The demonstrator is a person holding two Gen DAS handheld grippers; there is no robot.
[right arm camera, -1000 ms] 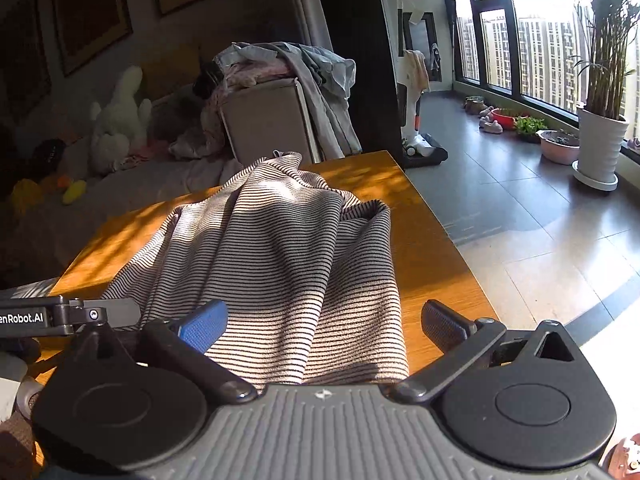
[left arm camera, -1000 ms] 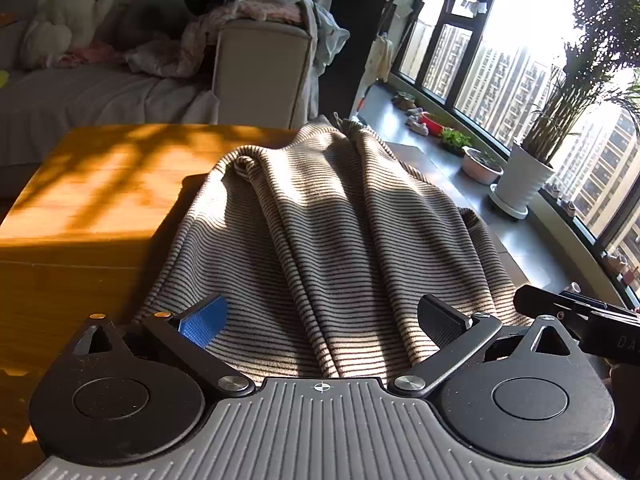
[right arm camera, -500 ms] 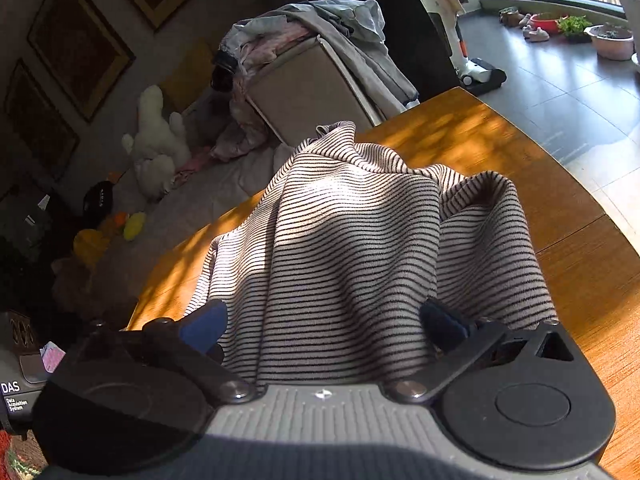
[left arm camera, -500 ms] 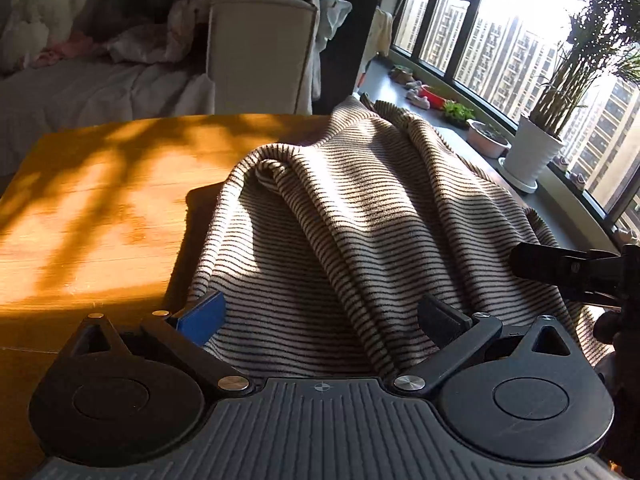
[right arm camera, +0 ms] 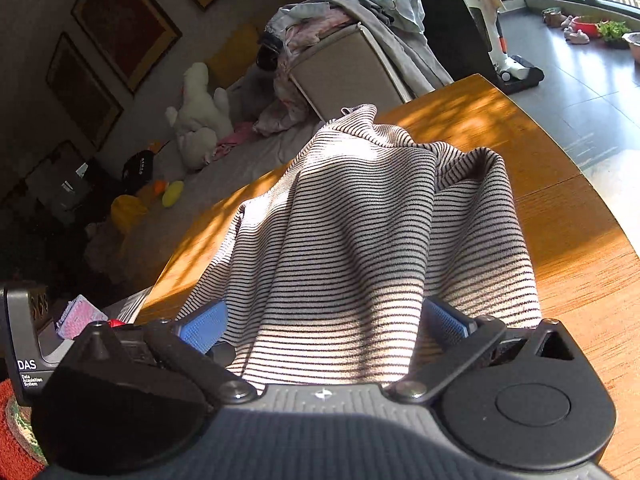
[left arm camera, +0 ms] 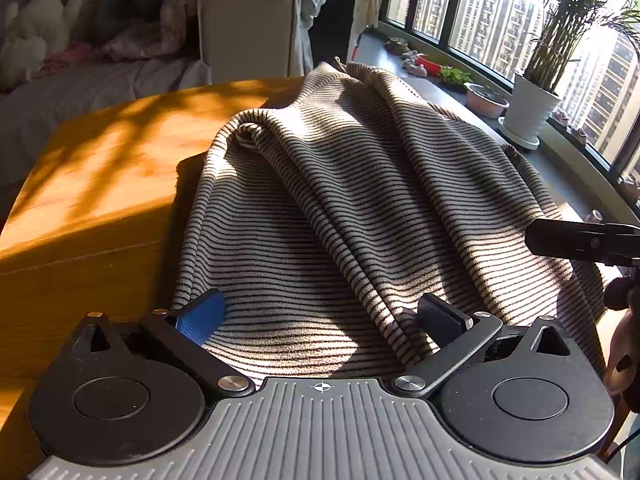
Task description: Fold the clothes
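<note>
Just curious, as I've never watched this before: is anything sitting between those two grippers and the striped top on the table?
Nothing visible. The striped top already lies between the open fingers of the left gripper and the right gripper, on the wooden table.

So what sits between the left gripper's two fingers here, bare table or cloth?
Cloth. In the left wrist view the striped garment fills the gap of the left gripper, its jaws wide apart; the wooden table shows only off to the side.
</note>
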